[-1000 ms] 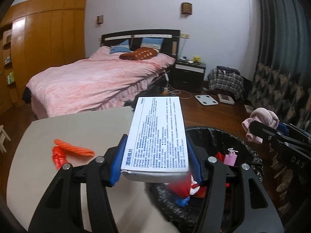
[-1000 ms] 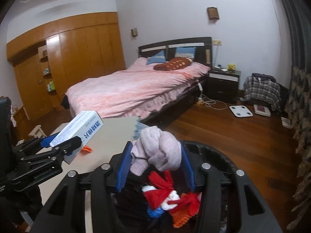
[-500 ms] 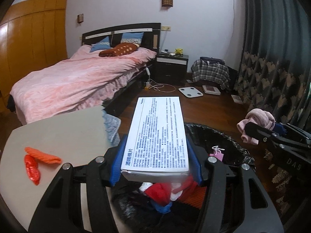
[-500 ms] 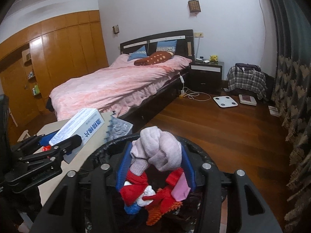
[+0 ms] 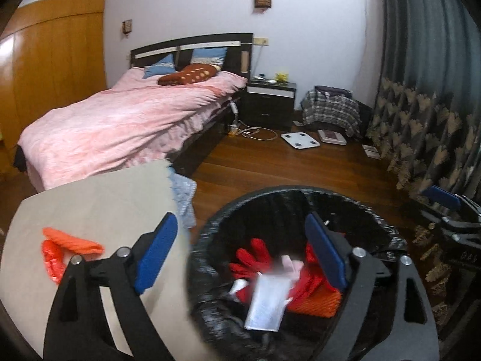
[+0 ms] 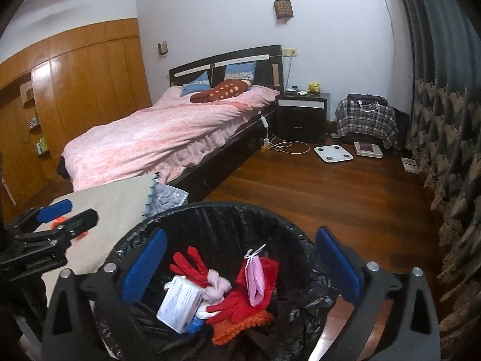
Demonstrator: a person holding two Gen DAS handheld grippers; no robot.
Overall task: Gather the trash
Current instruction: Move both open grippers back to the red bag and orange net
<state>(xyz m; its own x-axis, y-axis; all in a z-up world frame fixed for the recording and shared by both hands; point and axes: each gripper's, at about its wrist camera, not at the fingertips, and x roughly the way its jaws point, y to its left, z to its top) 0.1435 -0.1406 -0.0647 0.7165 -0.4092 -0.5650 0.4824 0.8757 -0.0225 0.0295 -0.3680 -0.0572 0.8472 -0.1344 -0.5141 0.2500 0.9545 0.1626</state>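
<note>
A black-lined trash bin [image 5: 372, 210] [image 6: 210, 210] stands beside a beige table [image 5: 99, 198] [image 6: 114, 198]. In the bin lie a white box [image 5: 267, 303] [image 6: 180, 303], a pink cloth bundle [image 6: 218, 285], red gloves [image 6: 192, 263], a pink pouch [image 6: 255, 279] and an orange knit piece [image 6: 240, 325]. My left gripper [image 5: 240, 252] is open and empty, over the bin's left rim. My right gripper [image 6: 240, 266] is open and empty above the bin. Orange and red scraps [image 5: 72, 243] lie on the table, left of my left gripper.
A bed with a pink cover [image 6: 168, 132] stands behind the table. A grey quilted cloth [image 6: 165, 195] hangs off the table's far corner. Wood floor [image 6: 330, 186] holds a white scale [image 6: 332, 153]. Patterned curtains [image 6: 451, 150] run along the right.
Both grippers opened. The white box dropped from my left gripper into the bin, and the pink cloth bundle dropped from my right gripper into the bin.
</note>
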